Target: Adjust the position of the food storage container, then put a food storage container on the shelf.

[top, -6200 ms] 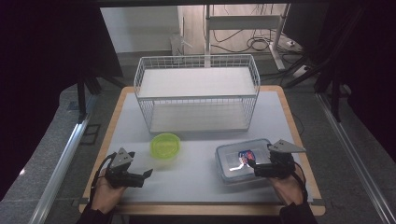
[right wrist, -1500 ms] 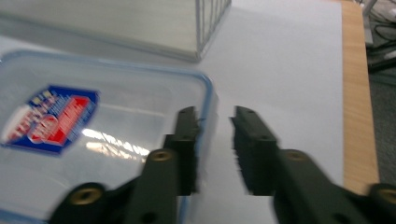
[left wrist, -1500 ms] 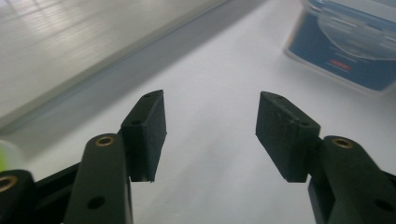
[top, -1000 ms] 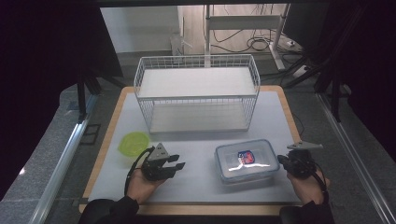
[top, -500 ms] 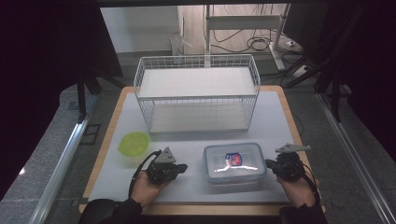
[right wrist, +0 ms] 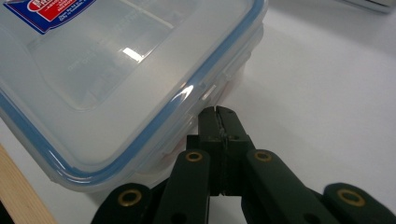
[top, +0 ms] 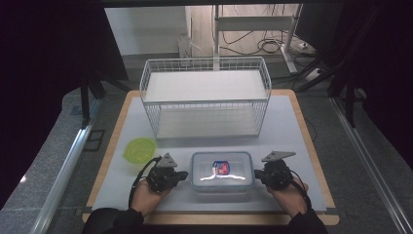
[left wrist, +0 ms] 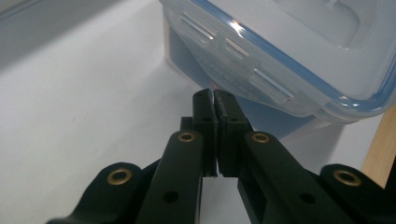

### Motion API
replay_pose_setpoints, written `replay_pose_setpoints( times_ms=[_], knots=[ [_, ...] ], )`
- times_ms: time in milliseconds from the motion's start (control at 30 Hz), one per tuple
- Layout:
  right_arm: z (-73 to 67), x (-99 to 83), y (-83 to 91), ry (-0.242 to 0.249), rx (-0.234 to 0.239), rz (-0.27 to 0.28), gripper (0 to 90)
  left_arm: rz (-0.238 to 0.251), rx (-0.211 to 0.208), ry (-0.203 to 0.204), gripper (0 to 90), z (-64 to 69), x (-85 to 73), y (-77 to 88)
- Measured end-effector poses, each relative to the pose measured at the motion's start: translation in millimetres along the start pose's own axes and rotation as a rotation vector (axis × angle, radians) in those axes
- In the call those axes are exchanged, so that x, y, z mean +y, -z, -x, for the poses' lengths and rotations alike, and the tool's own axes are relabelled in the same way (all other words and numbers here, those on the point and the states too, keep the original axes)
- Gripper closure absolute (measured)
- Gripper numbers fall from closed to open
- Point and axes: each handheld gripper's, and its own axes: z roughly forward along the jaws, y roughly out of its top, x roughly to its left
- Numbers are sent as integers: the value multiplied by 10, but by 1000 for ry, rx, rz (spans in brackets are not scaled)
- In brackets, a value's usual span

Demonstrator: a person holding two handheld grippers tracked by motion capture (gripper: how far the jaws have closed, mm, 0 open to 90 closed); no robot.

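Two grippers flank a lidded plastic container (top: 222, 171) at the mat's (top: 292, 126) six o'clock edge: left gripper (top: 181, 175) at nine o'clock, right gripper (top: 259, 176) at three, both with jaws together, tips against its sides.

This looks like a lab or recording workspace rather than a home. A wooden-edged worktop (top: 311, 146) with a white mat stands between dark curtains (top: 48, 73), on a grey carpeted floor (top: 44, 165). Behind it, loose cables (top: 272, 46) lie around a metal stand (top: 216, 24), and aluminium rails (top: 65, 168) run along both sides.
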Motion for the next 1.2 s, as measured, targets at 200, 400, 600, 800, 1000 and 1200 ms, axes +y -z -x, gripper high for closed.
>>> replay_pose_setpoints(
  times_ms=[200, 400, 600, 800, 1000, 1200],
  knots=[
    [-67, 88, -110, 8, 13, 12, 898, 18, 28, 21, 891, -37, -24, 53],
    [-5, 92, -52, 34, 8, 36, 798, 10, 116, 5, 758, -60, -56, 145],
    [156, 23, 11, 35, -5, 67, 583, 72, 162, 32, 492, -113, -155, 303],
    [262, -86, 21, 63, -7, 93, 293, 83, 137, -3, 208, -90, -308, 343],
    [319, -123, 10, 24, 4, 113, 132, 82, 131, -16, 86, -57, -340, 357],
    [332, -112, 28, -10, 1, 122, 65, 126, 104, 0, 15, -124, -356, 360]
  ],
)
